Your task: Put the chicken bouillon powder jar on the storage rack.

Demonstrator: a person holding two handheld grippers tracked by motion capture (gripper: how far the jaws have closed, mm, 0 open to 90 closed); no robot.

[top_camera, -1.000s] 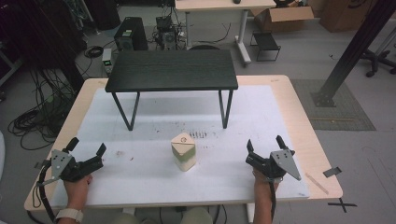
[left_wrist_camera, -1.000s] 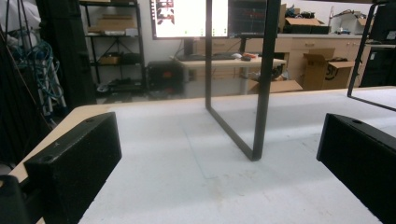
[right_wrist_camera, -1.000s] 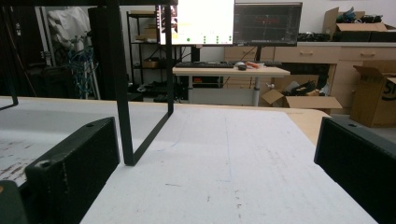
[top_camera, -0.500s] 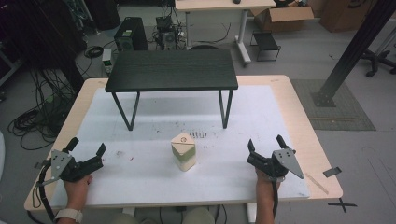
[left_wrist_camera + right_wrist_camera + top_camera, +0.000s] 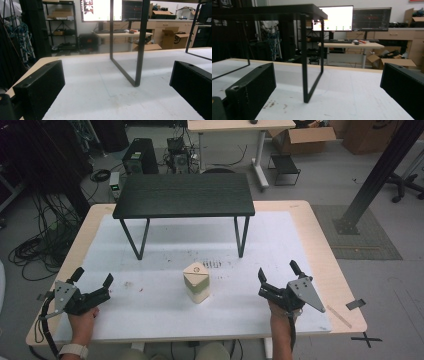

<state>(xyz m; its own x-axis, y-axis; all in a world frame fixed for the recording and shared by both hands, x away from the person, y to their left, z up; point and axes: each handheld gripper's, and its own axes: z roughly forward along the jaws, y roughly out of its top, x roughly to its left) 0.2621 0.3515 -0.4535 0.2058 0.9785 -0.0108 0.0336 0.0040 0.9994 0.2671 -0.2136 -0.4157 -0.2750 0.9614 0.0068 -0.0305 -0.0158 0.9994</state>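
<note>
Nothing looks begun: a small tan carton stands untouched mid-table, between the left claw and right claw, both wide open, empty, well apart from it.

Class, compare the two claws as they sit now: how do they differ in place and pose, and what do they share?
The left claw rests near the table's left edge; the right claw near its right edge. The left claw's grey plate lies at its outer left, the right claw's at its outer right. Both are open, empty, and flank the small box.
</note>
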